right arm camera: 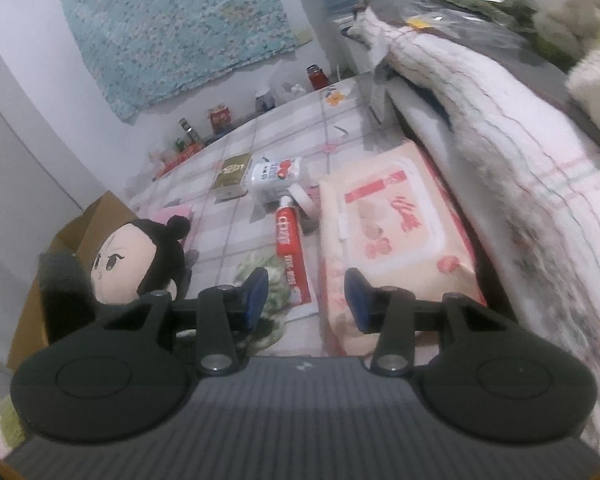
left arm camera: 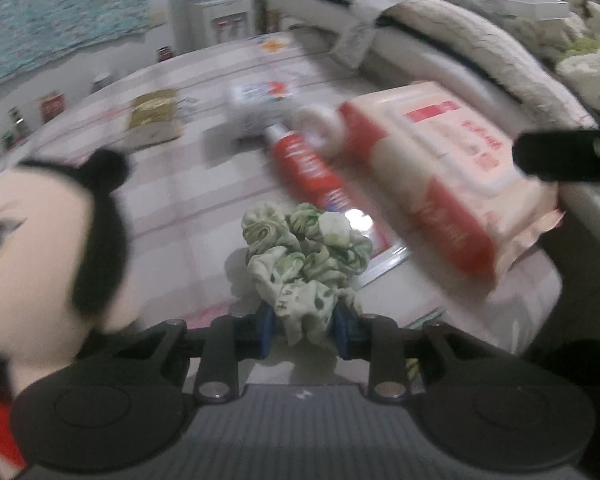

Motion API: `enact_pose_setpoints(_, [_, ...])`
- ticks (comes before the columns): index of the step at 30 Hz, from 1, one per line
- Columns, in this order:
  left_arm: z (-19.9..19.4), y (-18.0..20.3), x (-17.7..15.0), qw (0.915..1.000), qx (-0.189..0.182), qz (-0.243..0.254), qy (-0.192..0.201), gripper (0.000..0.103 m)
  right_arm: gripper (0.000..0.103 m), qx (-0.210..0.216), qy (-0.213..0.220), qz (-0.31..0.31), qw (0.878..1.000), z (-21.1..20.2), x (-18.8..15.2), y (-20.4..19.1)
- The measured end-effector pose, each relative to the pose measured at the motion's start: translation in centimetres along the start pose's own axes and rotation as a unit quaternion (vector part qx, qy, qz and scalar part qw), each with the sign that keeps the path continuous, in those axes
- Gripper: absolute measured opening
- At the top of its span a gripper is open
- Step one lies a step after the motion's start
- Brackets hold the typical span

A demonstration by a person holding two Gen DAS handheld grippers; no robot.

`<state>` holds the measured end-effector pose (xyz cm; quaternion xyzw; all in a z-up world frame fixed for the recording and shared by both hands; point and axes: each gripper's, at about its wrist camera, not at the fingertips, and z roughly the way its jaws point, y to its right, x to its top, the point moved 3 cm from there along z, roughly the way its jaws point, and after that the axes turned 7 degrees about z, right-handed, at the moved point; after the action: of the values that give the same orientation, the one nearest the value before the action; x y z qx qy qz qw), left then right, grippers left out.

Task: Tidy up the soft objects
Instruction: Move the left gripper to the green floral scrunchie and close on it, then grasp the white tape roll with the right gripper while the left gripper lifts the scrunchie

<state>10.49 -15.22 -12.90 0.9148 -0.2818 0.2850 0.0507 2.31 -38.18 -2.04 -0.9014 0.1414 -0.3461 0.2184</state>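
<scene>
Scrunchie [left arm camera: 306,252], green, is sitting bunched between the 2 blue pads of the left gripper [left arm camera: 305,330], lying just ahead of it, right of the doll [left arm camera: 40,248]; right gripper [right arm camera: 307,299] is hovering half-open, empty.

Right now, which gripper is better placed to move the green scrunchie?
Left. The left gripper already pinches the green scrunchie between its blue pads. The right gripper is open and empty, over the wipes pack.
</scene>
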Motion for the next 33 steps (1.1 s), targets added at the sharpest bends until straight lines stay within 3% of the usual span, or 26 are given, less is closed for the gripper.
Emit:
enact_pose_setpoints(3, [-1.0, -1.4, -1.4, 0.9997, 0.013, -0.017, -0.009, 0.038, 0.043, 0.0, -0.01, -0.02, 1.0, 1.1, 0.6, -0.9])
enact_pose_setpoints(5, [-1.5, -2.2, -2.0, 0.9996, 0.009, -0.027, -0.009, 0.063, 0.044, 0.0, -0.019, -0.035, 0.999, 2.0, 1.3, -1.5])
enact_pose_setpoints(7, [-2.1, -2.5, -2.3, 0.9997, 0.007, -0.023, -0.001, 0.077, 0.048, -0.001, -0.026, -0.056, 0.998, 3.0, 2.1, -2.2])
enact_pose_setpoints(11, [-2.8, -2.2, -2.3, 0.9998, 0.005, -0.004, 0.02, 0.093, 0.058, -0.015, -0.037, -0.125, 0.991, 5.9, 4.5, -4.1])
enact_pose_setpoints(18, [-0.8, -2.0, -1.6, 0.9995, 0.03, 0.008, 0.008, 0.092, 0.062, -0.052, -0.087, -0.233, 0.967, 13.0, 7.5, -5.9])
enact_pose_setpoints(23, [0.2, -2.9, -1.7, 0.9996, 0.021, -0.017, 0.002, 0.076, 0.059, -0.084, -0.117, -0.264, 0.954, 17.0, 8.0, -5.8])
enact_pose_setpoints(31, [0.0, -3.3, -1.9, 0.9994, 0.009, -0.033, 0.009, 0.056, 0.036, -0.098, -0.152, -0.265, 0.947, 20.1, 8.6, -5.1])
enact_pose_setpoints(33, [0.0, -3.5, -1.8, 0.9992, 0.012, -0.037, 0.011, 0.051, 0.025, -0.1, -0.156, -0.27, 0.945, 20.3, 8.7, -5.1])
